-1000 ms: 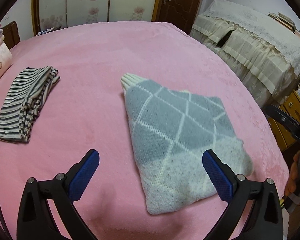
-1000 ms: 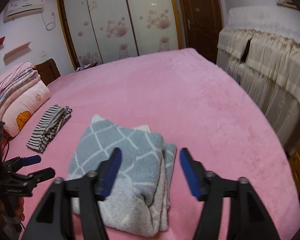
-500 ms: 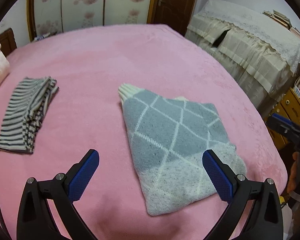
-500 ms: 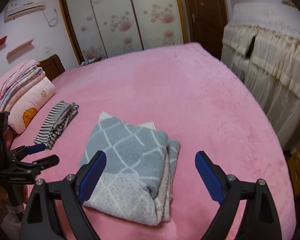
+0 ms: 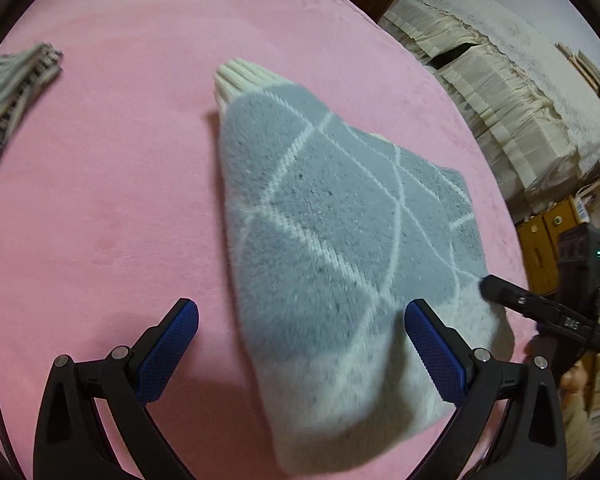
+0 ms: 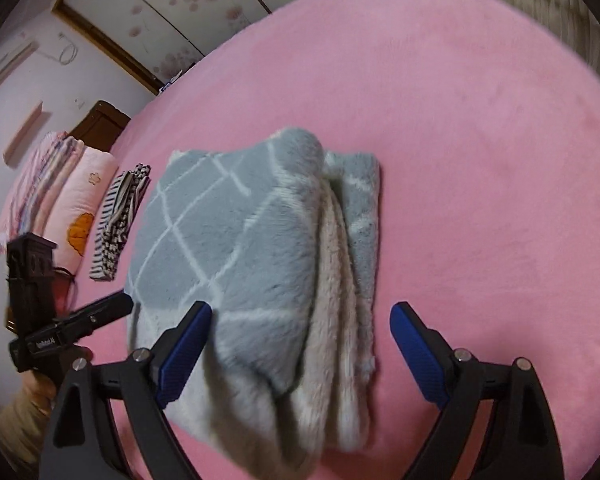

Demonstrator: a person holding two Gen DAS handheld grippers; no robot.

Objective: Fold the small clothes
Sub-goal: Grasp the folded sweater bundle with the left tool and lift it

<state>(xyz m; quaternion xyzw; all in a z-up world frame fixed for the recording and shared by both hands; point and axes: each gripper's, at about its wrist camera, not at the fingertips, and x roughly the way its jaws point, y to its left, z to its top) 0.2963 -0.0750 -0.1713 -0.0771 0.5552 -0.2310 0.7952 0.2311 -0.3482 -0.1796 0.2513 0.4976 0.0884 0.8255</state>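
Item: grey diamond-pattern sweater point(image 6: 236, 248), folded, lying near the front of the pink bed point(image 6: 480, 160). Left gripper point(image 5: 302, 356) spread wide, empty, straddling its near-left edge; right gripper point(image 6: 300, 354) likewise released over the stacked right edge. Risk: pinching only upper layers would peel the fold open; striped garment point(image 6: 120, 216) lies far left, clear.

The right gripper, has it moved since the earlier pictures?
Yes. The right gripper has come down toward the folded grey sweater on the pink bed, its jaws having just opened wider around it, not pressing.
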